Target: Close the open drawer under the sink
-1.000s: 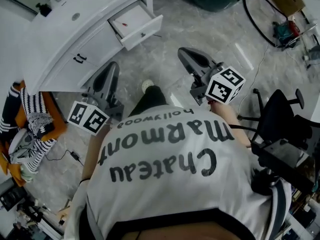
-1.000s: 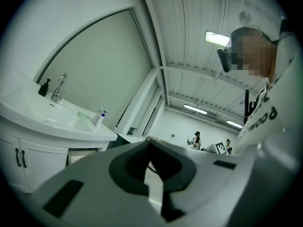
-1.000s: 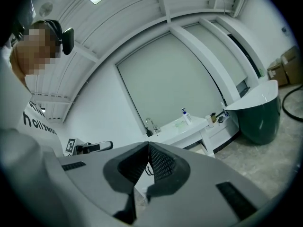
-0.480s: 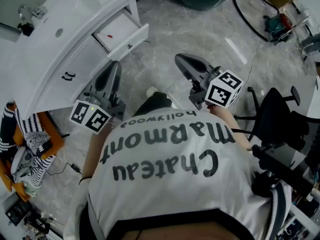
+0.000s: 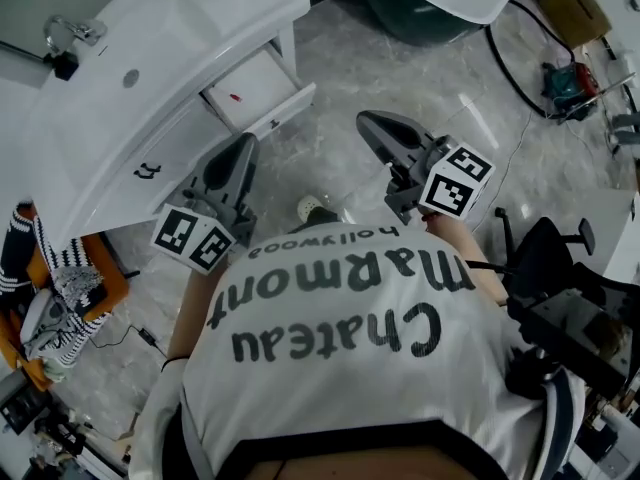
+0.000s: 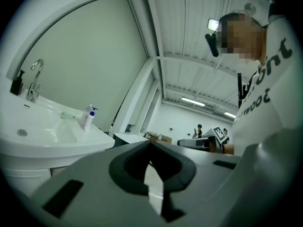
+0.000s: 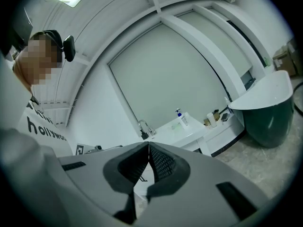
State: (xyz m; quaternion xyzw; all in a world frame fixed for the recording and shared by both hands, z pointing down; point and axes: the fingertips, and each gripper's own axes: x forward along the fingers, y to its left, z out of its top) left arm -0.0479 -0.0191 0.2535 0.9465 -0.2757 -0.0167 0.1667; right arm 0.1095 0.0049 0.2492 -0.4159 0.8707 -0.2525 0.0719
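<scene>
While the drawer point(image 5: 252, 88) stands pulled out under the sink worktop point(image 5: 200, 23), apart from the left hand-held gripper point(image 5: 240, 153) and right hand-held gripper point(image 5: 372, 123), both pressed together on nothing, its stiff, probably easy-sliding front panel point(image 5: 285, 111) likely suits a flat push mid-face.

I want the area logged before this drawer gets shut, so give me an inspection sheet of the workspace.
Surface: white vanity top with faucet and pump bottle.
Job's things: drawer under the sink open, small red item inside.
Clutter: striped cloth at the left.
Grippers: left gripper and right gripper both with fingers together, empty, short of the drawer.
Cables: black cable looped on the floor; thin cable at lower left.
Surroundings: dark green tub, office chair, grey marbled floor.
</scene>
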